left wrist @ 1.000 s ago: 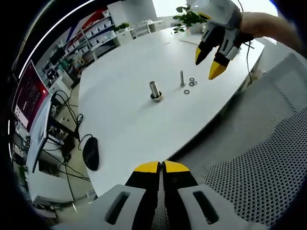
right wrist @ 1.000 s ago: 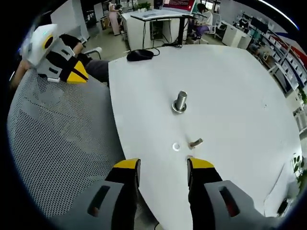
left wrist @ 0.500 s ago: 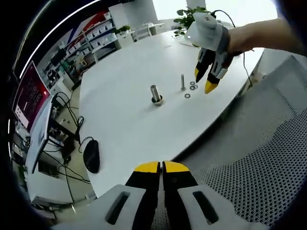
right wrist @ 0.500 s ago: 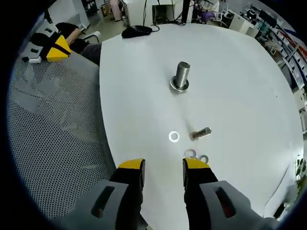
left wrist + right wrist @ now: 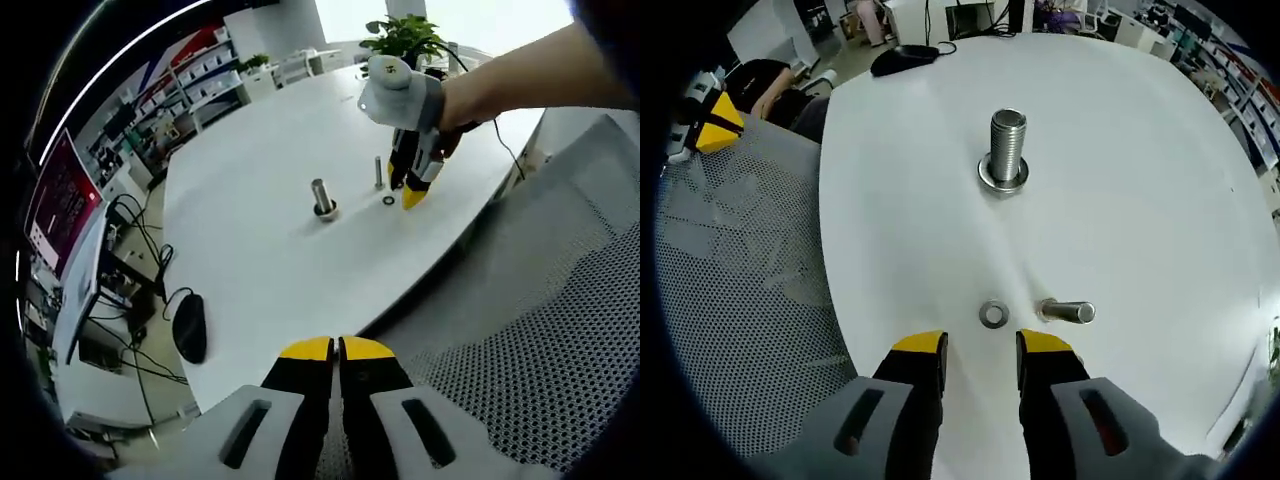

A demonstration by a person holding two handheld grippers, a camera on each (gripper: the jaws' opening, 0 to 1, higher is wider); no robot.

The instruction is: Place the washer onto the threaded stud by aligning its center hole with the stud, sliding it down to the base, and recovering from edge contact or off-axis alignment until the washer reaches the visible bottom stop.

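yellow-tipped, my right gripper hangs part open and empty just above the small flat steel washer on the white table, so i should straddle its rim squarely before pinching, with the upright threaded steel stud well beyond.

Left gripper closed, right gripper over washer

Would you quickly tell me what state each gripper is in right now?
Left gripper: shut, holding nothing, back over the chair.
Right gripper: open, empty, just short of a loose washer on the table.
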